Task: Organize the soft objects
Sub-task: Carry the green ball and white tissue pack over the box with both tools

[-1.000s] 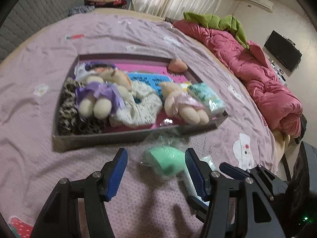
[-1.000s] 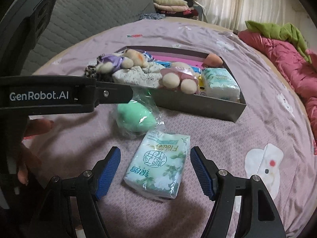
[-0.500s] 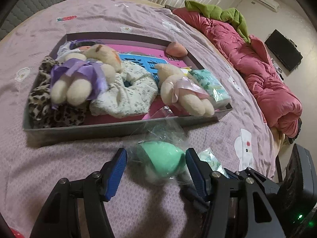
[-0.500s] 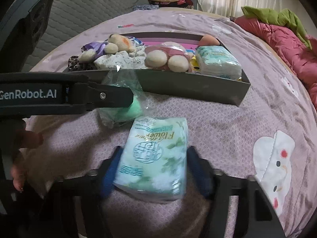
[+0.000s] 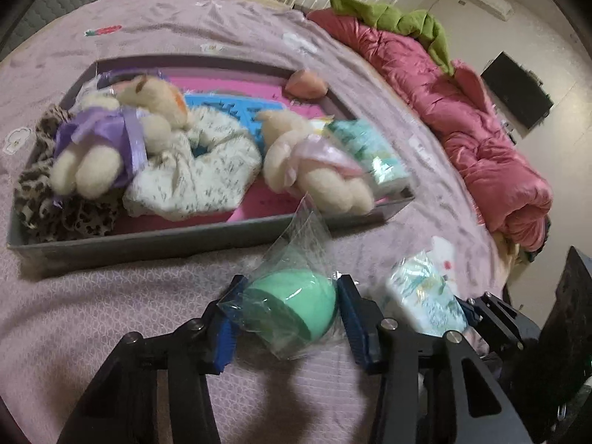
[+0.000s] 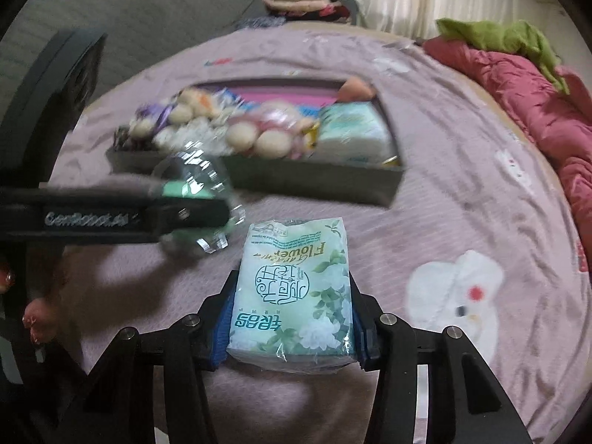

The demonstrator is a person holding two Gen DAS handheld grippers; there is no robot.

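Mint-green soft ball in clear crinkled wrap [image 5: 292,305]: left gripper [image 5: 286,318] jaws closing on it, near grey tray [image 5: 148,238]. Green-flowered tissue pack [image 6: 292,292]: clamped in right gripper [image 6: 292,323] (above mauve bedsheet [image 6: 444,203]).

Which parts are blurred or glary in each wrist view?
Left wrist view: plush toys and gray tray smeared by motion blur; the bagged green sponge is sharper, with glare on its wrapper. Right wrist view: tissue pack sharp; the tray's contents and the left tongs blurred; fisheye bends the bed edge.
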